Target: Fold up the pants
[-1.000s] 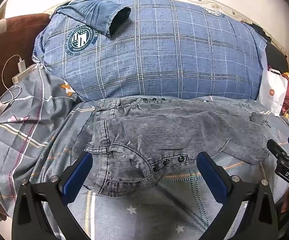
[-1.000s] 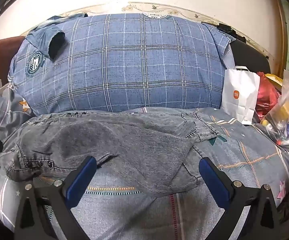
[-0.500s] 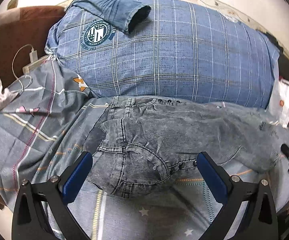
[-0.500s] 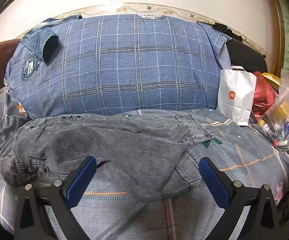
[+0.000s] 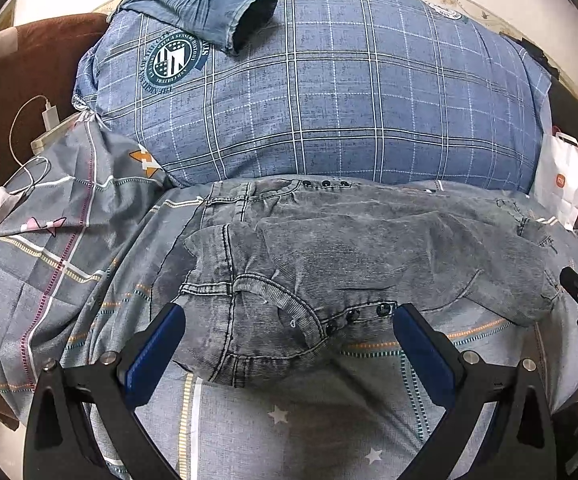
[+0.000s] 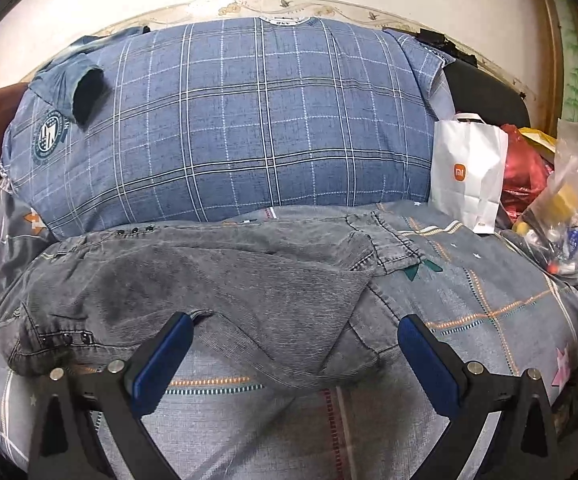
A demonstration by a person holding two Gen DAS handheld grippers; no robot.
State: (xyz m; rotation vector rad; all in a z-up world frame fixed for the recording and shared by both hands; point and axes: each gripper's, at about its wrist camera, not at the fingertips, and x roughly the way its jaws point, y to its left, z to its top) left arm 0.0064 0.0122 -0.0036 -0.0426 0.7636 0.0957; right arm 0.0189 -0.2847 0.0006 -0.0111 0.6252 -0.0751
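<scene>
The grey pants [image 5: 349, 264] lie folded across the middle of the frame on the bed [image 5: 289, 420], below the blue plaid pillow [image 5: 329, 92]. The left tool [image 5: 289, 328] and right tool [image 6: 295, 336] both stand apart, holding nothing, at the bottom of each view.

left gripper [image 5: 289, 344] | swung left, then back | pants [image 5: 369, 256] unmoved (both views)
</scene>
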